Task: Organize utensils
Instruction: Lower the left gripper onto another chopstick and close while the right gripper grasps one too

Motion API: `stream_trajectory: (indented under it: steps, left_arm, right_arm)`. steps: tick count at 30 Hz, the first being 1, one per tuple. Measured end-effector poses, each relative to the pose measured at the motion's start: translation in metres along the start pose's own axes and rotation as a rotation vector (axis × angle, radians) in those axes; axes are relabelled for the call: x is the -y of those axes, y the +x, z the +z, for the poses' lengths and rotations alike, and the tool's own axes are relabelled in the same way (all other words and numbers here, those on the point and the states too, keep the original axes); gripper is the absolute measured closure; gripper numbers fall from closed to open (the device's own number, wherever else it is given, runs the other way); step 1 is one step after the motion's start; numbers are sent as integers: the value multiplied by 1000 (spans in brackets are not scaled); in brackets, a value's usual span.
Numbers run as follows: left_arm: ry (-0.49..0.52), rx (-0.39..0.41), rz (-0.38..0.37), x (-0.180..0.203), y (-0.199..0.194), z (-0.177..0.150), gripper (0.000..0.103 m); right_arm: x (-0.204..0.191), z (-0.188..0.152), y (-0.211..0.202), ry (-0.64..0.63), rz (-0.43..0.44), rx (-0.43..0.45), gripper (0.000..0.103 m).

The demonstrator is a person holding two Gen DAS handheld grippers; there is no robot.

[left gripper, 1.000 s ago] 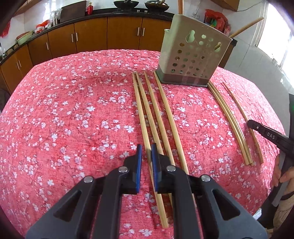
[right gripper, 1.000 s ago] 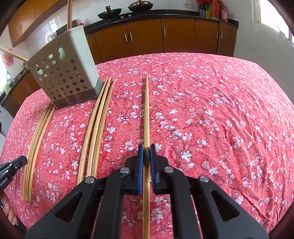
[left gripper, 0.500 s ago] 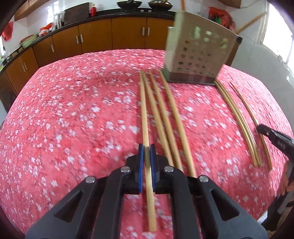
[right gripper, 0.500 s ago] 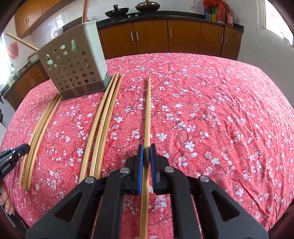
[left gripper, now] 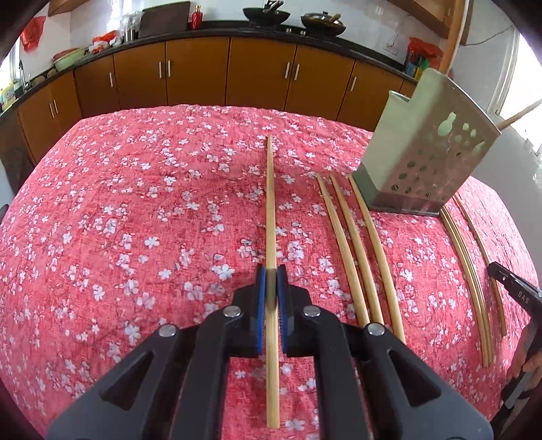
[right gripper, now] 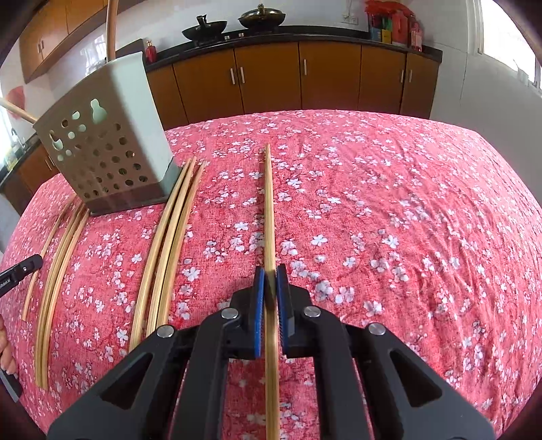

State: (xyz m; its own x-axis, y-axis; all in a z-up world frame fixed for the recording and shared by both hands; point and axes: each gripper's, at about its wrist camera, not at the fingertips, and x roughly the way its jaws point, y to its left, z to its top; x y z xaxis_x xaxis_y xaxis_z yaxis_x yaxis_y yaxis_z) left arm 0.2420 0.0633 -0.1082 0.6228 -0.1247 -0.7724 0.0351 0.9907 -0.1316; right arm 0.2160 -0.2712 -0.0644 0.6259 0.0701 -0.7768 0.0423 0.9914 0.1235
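Observation:
My left gripper (left gripper: 271, 276) is shut on a bamboo chopstick (left gripper: 270, 203) and holds it over the red floral tablecloth (left gripper: 135, 220), pointing away. Three loose chopsticks (left gripper: 359, 243) lie to its right, by the perforated utensil holder (left gripper: 426, 159). More chopsticks (left gripper: 471, 270) lie right of the holder. My right gripper (right gripper: 270, 276) is shut on another chopstick (right gripper: 269, 210). In its view the holder (right gripper: 105, 149) stands at the left, with three chopsticks (right gripper: 169, 237) beside it and several more (right gripper: 57, 270) farther left.
Long sticks stand in the holder (right gripper: 110, 30). Brown kitchen cabinets (left gripper: 203, 74) with woks on the counter run behind the table. The other gripper's tip shows at the right edge of the left wrist view (left gripper: 511, 287) and at the left edge of the right wrist view (right gripper: 20, 270).
My left gripper closed on the leftmost chopstick, lifted it and swung left, away from the holder. My right gripper stayed shut on its chopstick and raised it slightly.

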Motion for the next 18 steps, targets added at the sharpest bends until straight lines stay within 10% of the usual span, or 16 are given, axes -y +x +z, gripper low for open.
stream_trajectory:
  steps: [18]
  left_arm:
    - [-9,2,12,-4,-3,-3,93]
  right_arm:
    - [-1,-1,0,-5,-8,1,94]
